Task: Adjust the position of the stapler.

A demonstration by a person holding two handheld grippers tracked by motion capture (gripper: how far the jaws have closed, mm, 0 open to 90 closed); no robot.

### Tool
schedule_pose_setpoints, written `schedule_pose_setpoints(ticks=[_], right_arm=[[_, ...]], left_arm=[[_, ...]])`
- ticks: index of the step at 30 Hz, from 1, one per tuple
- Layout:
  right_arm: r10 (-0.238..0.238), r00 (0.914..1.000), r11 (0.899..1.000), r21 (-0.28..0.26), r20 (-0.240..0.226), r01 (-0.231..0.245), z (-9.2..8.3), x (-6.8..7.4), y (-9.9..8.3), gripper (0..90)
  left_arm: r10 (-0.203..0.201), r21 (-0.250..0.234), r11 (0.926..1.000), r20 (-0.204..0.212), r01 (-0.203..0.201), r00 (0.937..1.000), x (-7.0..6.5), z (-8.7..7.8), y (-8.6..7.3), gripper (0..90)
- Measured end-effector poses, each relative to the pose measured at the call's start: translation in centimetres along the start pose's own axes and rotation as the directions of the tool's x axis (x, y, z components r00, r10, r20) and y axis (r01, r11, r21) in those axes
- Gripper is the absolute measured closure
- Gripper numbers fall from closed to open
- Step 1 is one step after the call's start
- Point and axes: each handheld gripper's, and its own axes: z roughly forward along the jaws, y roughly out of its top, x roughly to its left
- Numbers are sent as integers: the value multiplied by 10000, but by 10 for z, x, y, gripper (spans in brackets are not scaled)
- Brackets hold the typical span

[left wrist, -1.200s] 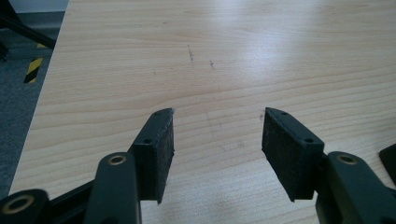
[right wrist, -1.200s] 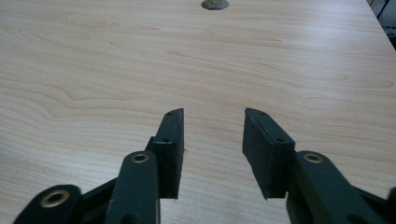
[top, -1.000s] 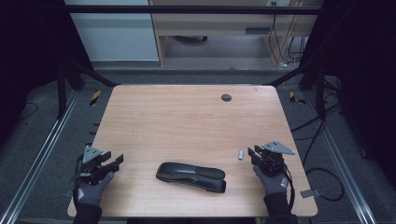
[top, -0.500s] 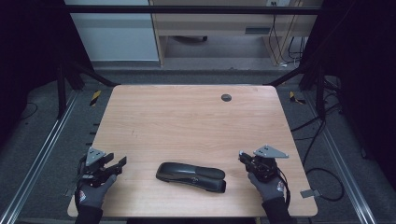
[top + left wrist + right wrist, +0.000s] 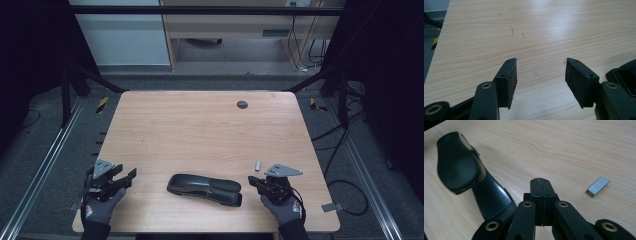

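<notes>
Right gripper [image 5: 541, 180]: jaws have just been closing and now sit pad to pad, nothing between them. It sits low over the table [image 5: 200, 130] near the front right corner, tips aimed at the right end of the stapler [image 5: 205, 189]. In the high view that gripper [image 5: 256, 182] is just beside the stapler's end, not clearly touching.

Left gripper [image 5: 541, 75]: jaws roughly half open, empty, bare wood between the pads [image 5: 511, 82]. In the high view it [image 5: 125, 178] hovers near the front left corner, apart from the stapler's left end.

Stapler: black, lying flat near the front edge, about mid-width, long axis along that edge, slightly skewed. Top arm looks lifted off the base in the right gripper view. 1 strip of staples [image 5: 598, 185] lies loose on the table just right of the right gripper; also seen toward the right edge in the high view [image 5: 258, 165].

My read: step is loading the strip.
- Use the left gripper to pin the stapler base, or it will slide on smooth wood.
- Reopen the right jaws; closed they can only push.
- Grip the strip across its 2 long sides, lightly; it can snap.
- Approach it low and flat.
</notes>
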Motion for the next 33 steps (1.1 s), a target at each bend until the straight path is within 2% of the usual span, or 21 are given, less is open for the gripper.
schedule_pose_setpoints(ticks=[7, 21, 24, 33], right_arm=[[-95, 9990, 9996, 273, -437, 107, 2, 10, -9, 900], [-347, 9950, 9958, 808, -932, 422, 13, 26, -18, 900], [-475, 9927, 9928, 1044, -1109, 591, 18, 31, -20, 900], [-689, 9851, 9888, 1204, -1578, 884, 23, 41, -23, 900]], left_arm=[[-29, -24, 10000, 8, 29, 10000, -1, 0, 0, 424], [-30, 2, 10000, 121, 30, 9999, -5, 0, 0, 414], [-61, -27, 10000, 132, 61, 9999, -6, 0, 0, 414], [57, -5, 10000, 141, -57, 9999, -8, -1, 1, 416]])
